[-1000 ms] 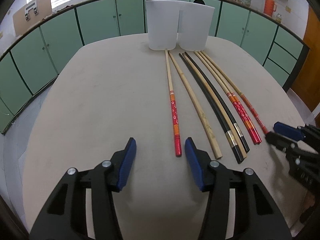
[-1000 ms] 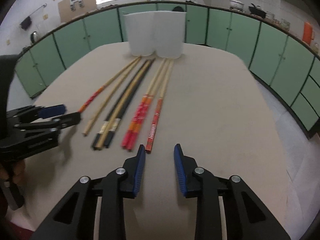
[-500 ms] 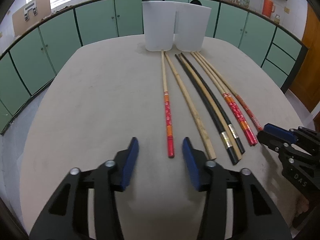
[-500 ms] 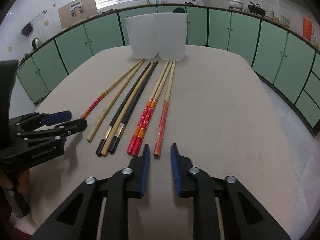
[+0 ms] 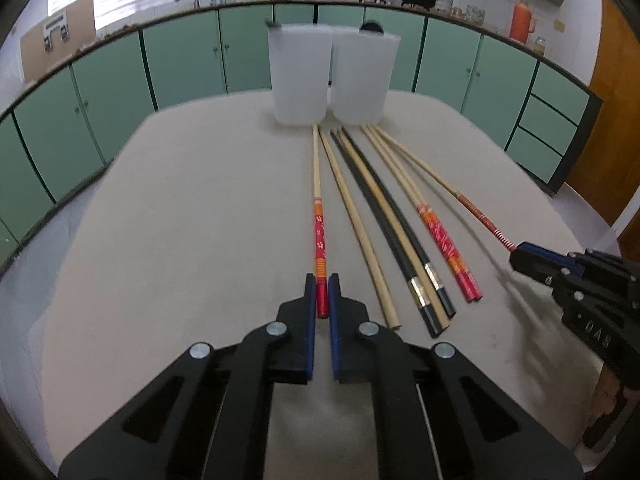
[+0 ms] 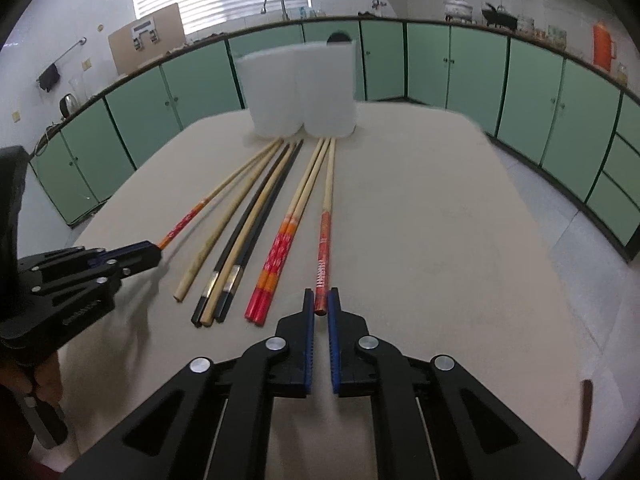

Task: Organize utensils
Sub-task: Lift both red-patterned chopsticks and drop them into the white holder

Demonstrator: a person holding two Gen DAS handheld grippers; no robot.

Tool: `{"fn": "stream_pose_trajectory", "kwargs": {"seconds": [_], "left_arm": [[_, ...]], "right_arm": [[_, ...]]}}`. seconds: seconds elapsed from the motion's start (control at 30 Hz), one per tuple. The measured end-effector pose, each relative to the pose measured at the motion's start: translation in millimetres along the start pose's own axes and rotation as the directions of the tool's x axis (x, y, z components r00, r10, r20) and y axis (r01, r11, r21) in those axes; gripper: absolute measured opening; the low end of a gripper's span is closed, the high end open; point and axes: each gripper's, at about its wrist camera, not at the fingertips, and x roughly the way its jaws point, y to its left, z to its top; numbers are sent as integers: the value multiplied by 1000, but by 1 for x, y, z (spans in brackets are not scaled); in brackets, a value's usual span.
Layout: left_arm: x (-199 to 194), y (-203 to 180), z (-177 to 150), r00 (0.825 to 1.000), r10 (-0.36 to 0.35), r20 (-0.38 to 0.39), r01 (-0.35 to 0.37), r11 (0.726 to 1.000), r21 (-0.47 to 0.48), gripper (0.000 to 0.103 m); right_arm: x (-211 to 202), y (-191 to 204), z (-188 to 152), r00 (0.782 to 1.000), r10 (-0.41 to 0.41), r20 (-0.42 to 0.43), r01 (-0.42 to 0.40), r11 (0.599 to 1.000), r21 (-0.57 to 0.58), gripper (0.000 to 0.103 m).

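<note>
Several chopsticks lie side by side on the beige table (image 5: 180, 240), tips toward two white tubs (image 5: 300, 76) (image 5: 362, 76). My left gripper (image 5: 322, 296) is closing tight, pads pressed on the butt of the leftmost, red flowered chopstick (image 5: 320, 236). My right gripper (image 6: 320, 300) is likewise closing, shut on the butt of the rightmost, red striped chopstick (image 6: 325, 236). Each wrist view also shows the other gripper from the side: the right gripper (image 5: 520, 256) and the left gripper (image 6: 154, 252), each at its chopstick's end.
Between the two held sticks lie a plain bamboo chopstick (image 5: 360, 232), a black pair with a tan one (image 5: 400, 232) and a red-orange pair (image 5: 440, 240). Green cabinets (image 5: 184, 60) ring the table. A person's hand (image 6: 44, 376) holds the left gripper's handle.
Both grippers went from open to shut. The left slid forward onto the red flowered chopstick's end; the right closed on the red striped chopstick's end.
</note>
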Motion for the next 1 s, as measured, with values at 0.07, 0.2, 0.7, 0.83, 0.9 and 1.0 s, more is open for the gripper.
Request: {"fn": "stream_pose_trajectory", "kwargs": {"seconds": [0.07, 0.2, 0.7, 0.83, 0.9, 1.0], "left_arm": [[-14, 1, 6, 999, 5, 32, -5, 1000, 7, 5], [-44, 0, 21, 993, 23, 118, -26, 999, 23, 5], [-114, -6, 94, 946, -49, 321, 35, 998, 51, 5], [-117, -9, 109, 937, -71, 342, 56, 997, 55, 5], [-120, -9, 112, 934, -73, 350, 57, 997, 56, 5], [-122, -11, 118, 931, -82, 357, 63, 996, 63, 5]], "right_arm": [[-10, -3, 6, 1000, -7, 27, 7, 1000, -7, 6], [-35, -8, 23, 995, -17, 95, 19, 1000, -21, 6], [-102, -22, 112, 964, 75, 256, -66, 997, -45, 6], [-104, -20, 131, 960, 106, 259, -91, 993, -68, 6], [-104, -19, 138, 960, 109, 257, -91, 993, -80, 6], [-103, -16, 149, 958, 127, 255, -106, 990, -96, 6]]}}
